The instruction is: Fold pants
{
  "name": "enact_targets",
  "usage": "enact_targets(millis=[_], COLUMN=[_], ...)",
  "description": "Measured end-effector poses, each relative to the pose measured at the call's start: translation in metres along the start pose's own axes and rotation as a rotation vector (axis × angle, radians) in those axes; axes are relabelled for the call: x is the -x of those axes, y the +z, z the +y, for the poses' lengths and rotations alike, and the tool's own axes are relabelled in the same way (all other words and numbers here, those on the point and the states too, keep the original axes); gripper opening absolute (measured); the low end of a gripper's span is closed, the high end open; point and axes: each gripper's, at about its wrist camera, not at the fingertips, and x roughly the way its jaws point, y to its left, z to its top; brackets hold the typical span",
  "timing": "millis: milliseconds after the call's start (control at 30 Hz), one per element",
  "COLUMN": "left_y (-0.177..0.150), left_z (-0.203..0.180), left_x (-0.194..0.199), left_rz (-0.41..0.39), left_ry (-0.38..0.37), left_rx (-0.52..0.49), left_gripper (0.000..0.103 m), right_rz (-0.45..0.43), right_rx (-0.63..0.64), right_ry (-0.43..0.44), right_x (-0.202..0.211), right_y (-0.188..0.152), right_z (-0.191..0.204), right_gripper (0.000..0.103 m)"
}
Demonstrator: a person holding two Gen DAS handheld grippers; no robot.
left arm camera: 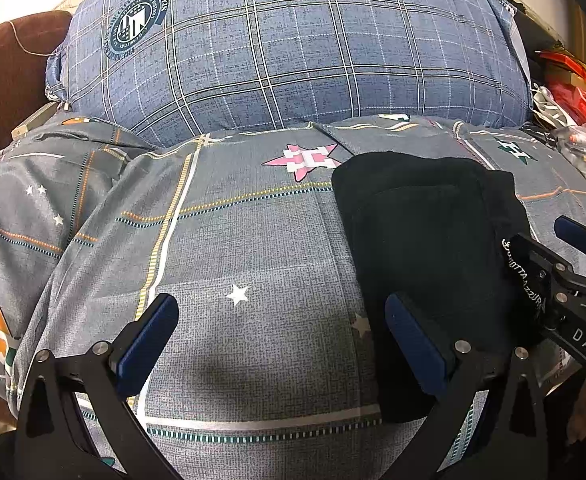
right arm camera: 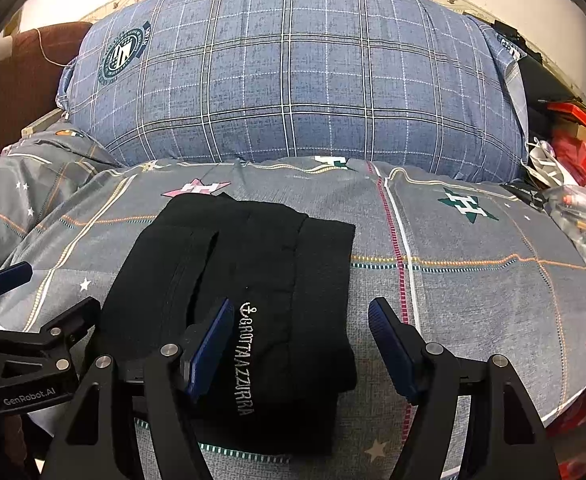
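Big blue checked pillow (right arm camera: 293, 76) at twelve o'clock, out of the way. Grey bedspread (right arm camera: 473, 280) spread flat as the folding surface. Black pants (right arm camera: 253, 264) at centre, folded into a compact stack, apparently finished. Left gripper (left arm camera: 281, 344) and right gripper (right arm camera: 299, 344) both wide, holding nothing.

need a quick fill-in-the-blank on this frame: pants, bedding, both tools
1. The folded pants are ____ in colour.
2. Behind them lies a large blue ____ pillow.
3. The right tool has its jaws ____, with nothing clamped.
4. On the grey bedspread, the star beside the pants' far corner in the left tool's view is ____.

Missing words: black; plaid; open; pink
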Motion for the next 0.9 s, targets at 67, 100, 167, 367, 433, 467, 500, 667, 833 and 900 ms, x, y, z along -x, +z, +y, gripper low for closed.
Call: enact_targets(millis=[67, 100, 167, 367, 433, 467, 500, 667, 833, 900], left_y=[0.0000, 0.0000, 0.0000, -0.0003, -0.0001, -0.0002, -0.0001, 0.0001, 0.0001, 0.0001], left_z=[0.0000, 0.0000, -0.0001, -0.0008, -0.0006, -0.0006, -0.0005, -0.0004, -0.0003, -0.0004], left_x=[0.0000, 0.0000, 0.0000, 0.0002, 0.0002, 0.0002, 0.0002, 0.0001, 0.0000, 0.0000], left_rz=[0.000, 0.000, 0.000, 0.001, 0.001, 0.001, 0.001, 0.002, 0.002, 0.001], left_ry=[0.000, 0.000, 0.000, -0.001, -0.001, -0.001, -0.001, -0.001, -0.001, -0.002], left_rx=[0.000, 0.000, 0.000, 0.001, 0.002, 0.002, 0.002, 0.001, 0.001, 0.001], left_gripper=[0.103, 0.103, 0.103, 0.103, 0.103, 0.103, 0.103, 0.103, 0.103, 0.103], right_rz=[0.000, 0.001, 0.002, 0.002, 0.003, 0.004, 0.004, 0.006, 0.006, 0.005], right_rx=[0.001, 0.003, 0.005, 0.006, 0.009, 0.010, 0.011, 0.009, 0.009, 0.008], right_ry=[0.000, -0.001, -0.002, -0.002, -0.003, -0.003, -0.003, -0.002, -0.002, -0.002], right_x=[-0.0001, 0.0000, -0.0003, -0.0004, -0.0012, -0.0017, -0.0019, -0.0026, -0.0028, -0.0028], right_y=[0.0000, -0.0002, 0.0001, 0.0002, -0.0002, -0.0004, -0.0006, -0.0003, 0.0001, 0.0000], right_z=[-0.0001, -0.0002, -0.0002, 0.0002, 0.0006, 0.0008, 0.0008, 0.0010, 0.0006, 0.0005], right_gripper=[0.072, 0.072, 0.072, 0.072, 0.072, 0.072, 0.072, 0.072, 0.072, 0.072])
